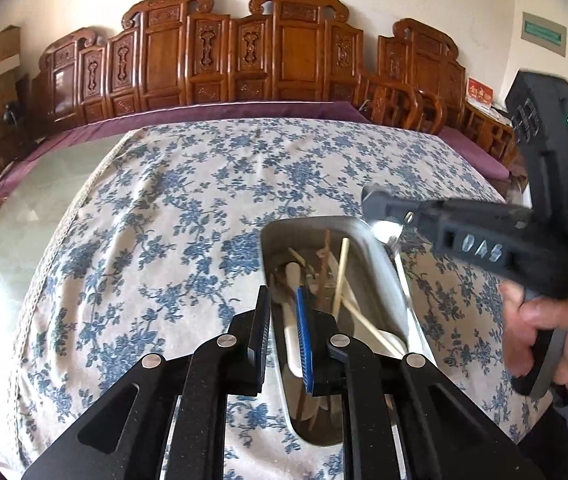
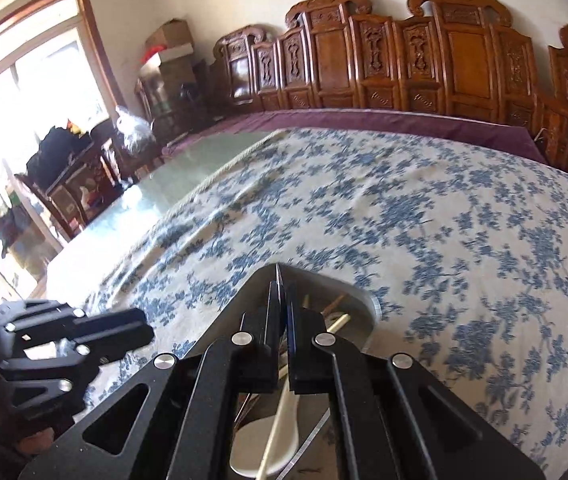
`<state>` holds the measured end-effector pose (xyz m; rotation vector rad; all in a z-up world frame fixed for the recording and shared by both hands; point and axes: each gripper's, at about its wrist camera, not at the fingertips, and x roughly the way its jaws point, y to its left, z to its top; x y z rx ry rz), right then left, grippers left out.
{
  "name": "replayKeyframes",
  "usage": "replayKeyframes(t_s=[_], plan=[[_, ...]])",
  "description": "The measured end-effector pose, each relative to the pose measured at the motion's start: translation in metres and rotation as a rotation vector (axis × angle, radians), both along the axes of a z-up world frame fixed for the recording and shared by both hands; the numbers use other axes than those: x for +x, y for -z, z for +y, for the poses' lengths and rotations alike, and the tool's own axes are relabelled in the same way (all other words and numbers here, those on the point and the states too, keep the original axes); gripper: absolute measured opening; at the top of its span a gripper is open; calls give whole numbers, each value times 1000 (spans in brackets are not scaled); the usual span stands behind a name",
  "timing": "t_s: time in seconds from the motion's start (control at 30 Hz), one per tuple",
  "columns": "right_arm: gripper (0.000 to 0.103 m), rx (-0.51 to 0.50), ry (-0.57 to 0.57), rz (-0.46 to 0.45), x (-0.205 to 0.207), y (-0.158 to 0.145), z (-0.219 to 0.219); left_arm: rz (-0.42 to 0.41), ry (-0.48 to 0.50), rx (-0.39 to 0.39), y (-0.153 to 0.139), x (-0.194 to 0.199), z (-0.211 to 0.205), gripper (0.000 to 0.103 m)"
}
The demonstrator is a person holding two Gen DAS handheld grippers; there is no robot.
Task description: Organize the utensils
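The left tongs (image 1: 284, 328) stand with a narrow gap between their blue-faced pads, nothing caught in it, poised over the near end of a stainless steel tray (image 1: 380, 280). The right tongs (image 2: 282, 320) are pressed together on a thin metal utensil whose pointed tip (image 2: 278, 274) pokes out beyond the pads; what kind of utensil it is cannot be told. From the left wrist view the same right tongs (image 1: 380, 206) reach in from the right over the tray's far end, a shiny piece (image 1: 390, 230) showing under them, and a person's hand (image 1: 544, 328) grips their handle.

The tray sits on the tabletop, on a cream cloth with blue flowers (image 1: 187, 216), toward the near right part of it. In the tray lie pale wooden chopsticks (image 1: 342, 272), crossing one another, and a white plastic spoon (image 1: 294, 320) running lengthwise. The right wrist view shows that white spoon (image 2: 271, 432) directly beneath the tongs.

Beyond the cloth's left edge, bare glass tabletop (image 1: 43, 208) shows. Carved wooden chair backs (image 1: 223, 52) line the far edge.
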<state>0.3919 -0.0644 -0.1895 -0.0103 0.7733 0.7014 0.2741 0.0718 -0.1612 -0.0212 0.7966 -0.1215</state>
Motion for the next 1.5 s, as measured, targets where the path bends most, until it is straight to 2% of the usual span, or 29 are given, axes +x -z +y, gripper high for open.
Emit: replayKeyframes(t_s=[0.17, 0.3, 0.5, 0.9, 1.03, 1.3, 1.5], plan=[[4, -42, -18, 28, 2, 14, 26, -8, -37, -1, -3, -1, 18, 12], [4, -85, -34, 27, 2, 20, 41, -9, -70, 10, -2, 0, 31, 16], [4, -129, -36, 24, 3, 25, 42, 2, -86, 6, 1, 2, 40, 16], [4, -79, 4, 106, 3, 35, 44, 14, -84, 5, 5, 4, 37, 16], [7, -118, 14, 70, -1, 37, 49, 13, -79, 9, 5, 4, 35, 16], [7, -93, 7, 69, -1, 36, 43, 14, -74, 11, 6, 4, 33, 16], [7, -85, 11, 25, -13, 22, 29, 15, -71, 11, 6, 3, 31, 17]])
